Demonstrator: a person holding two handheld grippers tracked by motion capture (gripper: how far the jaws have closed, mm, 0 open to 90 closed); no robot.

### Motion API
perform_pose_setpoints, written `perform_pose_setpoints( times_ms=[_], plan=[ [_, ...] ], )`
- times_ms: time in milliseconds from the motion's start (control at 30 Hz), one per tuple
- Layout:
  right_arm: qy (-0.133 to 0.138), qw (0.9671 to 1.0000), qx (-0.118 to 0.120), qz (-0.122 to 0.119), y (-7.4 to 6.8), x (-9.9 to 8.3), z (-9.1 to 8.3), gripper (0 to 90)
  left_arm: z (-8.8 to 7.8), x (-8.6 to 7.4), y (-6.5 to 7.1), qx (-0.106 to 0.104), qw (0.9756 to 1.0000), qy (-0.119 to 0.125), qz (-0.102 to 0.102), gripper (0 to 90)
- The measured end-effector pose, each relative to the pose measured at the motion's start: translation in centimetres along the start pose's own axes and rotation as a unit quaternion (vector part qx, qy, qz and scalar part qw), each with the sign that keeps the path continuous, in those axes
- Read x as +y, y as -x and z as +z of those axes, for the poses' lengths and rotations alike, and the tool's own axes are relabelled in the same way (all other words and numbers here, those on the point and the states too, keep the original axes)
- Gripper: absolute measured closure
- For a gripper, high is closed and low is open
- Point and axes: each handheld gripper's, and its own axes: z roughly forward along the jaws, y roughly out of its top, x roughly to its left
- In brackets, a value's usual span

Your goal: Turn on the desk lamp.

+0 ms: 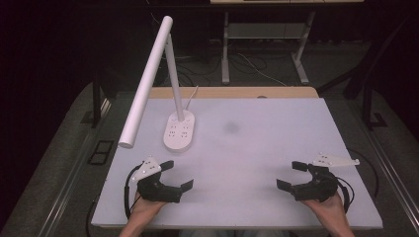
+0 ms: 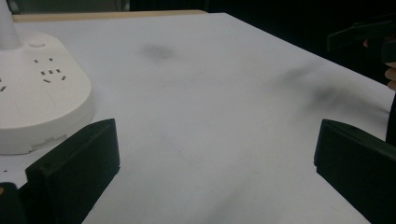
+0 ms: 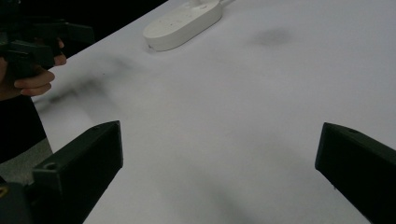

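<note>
- We find the left gripper (image 1: 177, 176) resting low at the near left of the table (image 1: 257, 148), jaws spread wide with nothing between them.
- We find the right gripper (image 1: 291, 175) at the near right, jaws likewise spread wide and empty; the right gripper view confirms bare tabletop between them.
- The thing nearest the work is the desk lamp: its oval base (image 1: 179, 131), which carries socket outlets, stands on the far left part of the table, just beyond the left gripper. In the left gripper view the base (image 2: 39, 93) sits just ahead of that gripper's left-hand jaw, not touching it.
- The lamp's stem (image 1: 174, 79) rises upright from the base; its long white head (image 1: 146, 81) slants down towards the near left edge.
- A faint dark smudge (image 1: 231, 127) marks the table centre.
- We judge the work not yet begun: both grippers are at a start position, well apart from each other.
- The next move, in our judgement, calls for the left gripper to advance a short way to the lamp, keeping clear of the overhanging head.
</note>
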Motion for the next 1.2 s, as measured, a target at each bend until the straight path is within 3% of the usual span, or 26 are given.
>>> perform_pose_setpoints(
  times_ms=[833, 1200],
  plan=[
    [-0.017, 0.9998, 0.001, -0.004, -0.3, 0.1, -0.3, 0.5, 0.2, -0.1, 0.1, 0.000, 0.9998, -0.008, 0.016, 0.0],
    [-0.027, 0.9996, 0.003, -0.007, -0.1, 1.5, 0.0, 0.5, 0.4, -0.1, 0.1, 0.000, 0.9998, -0.011, 0.019, 0.1]
  ],
)
